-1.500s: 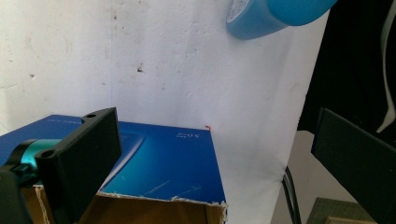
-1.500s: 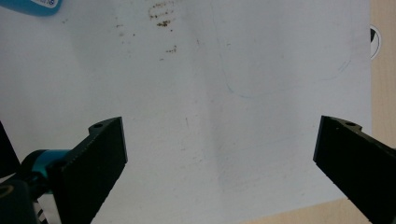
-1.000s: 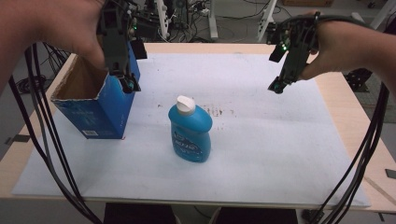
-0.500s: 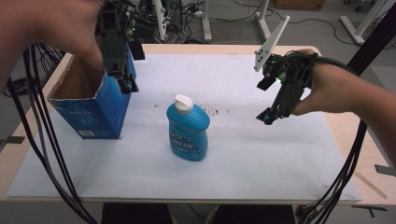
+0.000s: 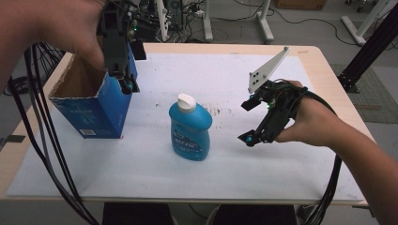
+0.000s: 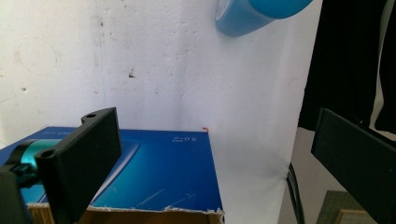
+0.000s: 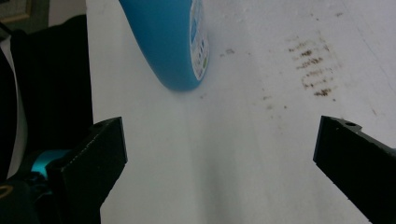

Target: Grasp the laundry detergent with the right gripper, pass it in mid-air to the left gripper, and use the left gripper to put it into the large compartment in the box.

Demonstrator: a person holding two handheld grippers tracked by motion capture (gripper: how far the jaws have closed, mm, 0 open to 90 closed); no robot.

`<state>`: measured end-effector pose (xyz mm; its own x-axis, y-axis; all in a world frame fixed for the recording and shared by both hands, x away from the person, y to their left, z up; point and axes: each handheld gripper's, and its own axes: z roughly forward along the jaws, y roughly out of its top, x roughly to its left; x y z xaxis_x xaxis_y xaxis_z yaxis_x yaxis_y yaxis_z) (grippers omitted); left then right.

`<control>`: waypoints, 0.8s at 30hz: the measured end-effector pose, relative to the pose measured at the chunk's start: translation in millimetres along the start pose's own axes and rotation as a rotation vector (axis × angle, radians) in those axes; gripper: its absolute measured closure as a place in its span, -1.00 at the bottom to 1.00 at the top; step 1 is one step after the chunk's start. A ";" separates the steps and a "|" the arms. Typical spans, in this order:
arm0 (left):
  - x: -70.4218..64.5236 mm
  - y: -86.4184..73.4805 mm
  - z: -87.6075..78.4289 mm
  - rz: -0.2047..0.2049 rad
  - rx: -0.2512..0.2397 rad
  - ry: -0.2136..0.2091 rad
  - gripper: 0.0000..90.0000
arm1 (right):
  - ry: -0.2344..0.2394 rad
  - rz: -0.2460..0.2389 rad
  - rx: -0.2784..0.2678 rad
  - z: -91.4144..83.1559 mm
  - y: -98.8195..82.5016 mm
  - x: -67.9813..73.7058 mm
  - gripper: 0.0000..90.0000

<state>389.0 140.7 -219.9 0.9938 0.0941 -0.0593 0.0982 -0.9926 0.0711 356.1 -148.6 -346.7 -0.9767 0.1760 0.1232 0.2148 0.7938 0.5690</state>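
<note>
**Counter, white sheet, and what stands on it**

A light wooden counter (image 5: 324,70) carries a large white sheet (image 5: 234,178) that covers most of its top, leaving bare wood along the left, right and far edges. The sheet shows a patch of small brown specks (image 5: 217,111) near its middle. Two things stand on the sheet: a blue bottle (image 5: 190,129) with a white cap, upright near the centre and just left of the specks, and an open blue cardboard box (image 5: 91,110) at the left, its brown inside showing. Bottle and box stand apart, with bare sheet between them.
</note>
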 end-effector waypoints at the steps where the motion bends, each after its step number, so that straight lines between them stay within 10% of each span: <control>1: 0.2 -0.1 0.1 0.000 -0.001 -0.001 -0.96 | 0.002 0.002 -0.007 2.9 0.0 1.6 -0.96; 24: 0.9 -7.3 2.8 -0.007 -0.007 -0.004 -0.96 | 0.039 0.049 -0.173 52.8 -3.1 14.9 -0.96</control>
<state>389.0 147.8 -223.3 0.9928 0.1008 -0.0642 0.1057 -0.9913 0.0780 341.1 -117.7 -389.6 -0.9650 0.1868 0.1842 0.2623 0.6721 0.6925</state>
